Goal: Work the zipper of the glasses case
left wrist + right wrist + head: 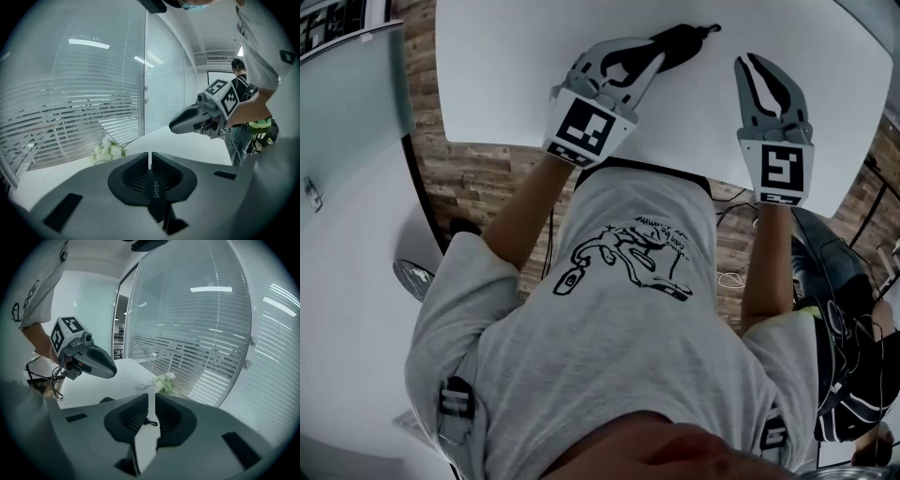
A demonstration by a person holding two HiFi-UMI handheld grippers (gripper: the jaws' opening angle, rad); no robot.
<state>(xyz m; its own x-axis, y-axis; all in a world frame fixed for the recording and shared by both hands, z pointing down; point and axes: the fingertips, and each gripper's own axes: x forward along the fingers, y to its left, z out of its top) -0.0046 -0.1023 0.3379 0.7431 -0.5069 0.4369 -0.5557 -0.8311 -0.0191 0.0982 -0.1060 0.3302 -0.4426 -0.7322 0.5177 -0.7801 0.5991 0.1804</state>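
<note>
Two hand-held grippers are seen from above, stretched out over a white table ahead of a person in a grey printed T-shirt. A black glasses case lies on the far part of the table. It is clamped at its near end by the left gripper. In the left gripper view the jaws are pressed together on a black lettered part of the case, with only a hairline of light above it.

The long axis of the case is set on a slant, running from the left gripper away and toward the person's right. At its far right end a small zipper pull sticks out onto bare table.

The right gripper is held near that end but apart from the case, and nothing is gripped by it. In the right gripper view its jaws are parted by a narrow slit, through which the table is seen. A tiny dark clasp, judged to be the pull, is framed in that slit.

The pull lies ahead of the right gripper and to its left. The right gripper is the free one and the nearer to the pull, so a short reach forward and leftward would probably be called for, with the case steadied by the left.
</note>
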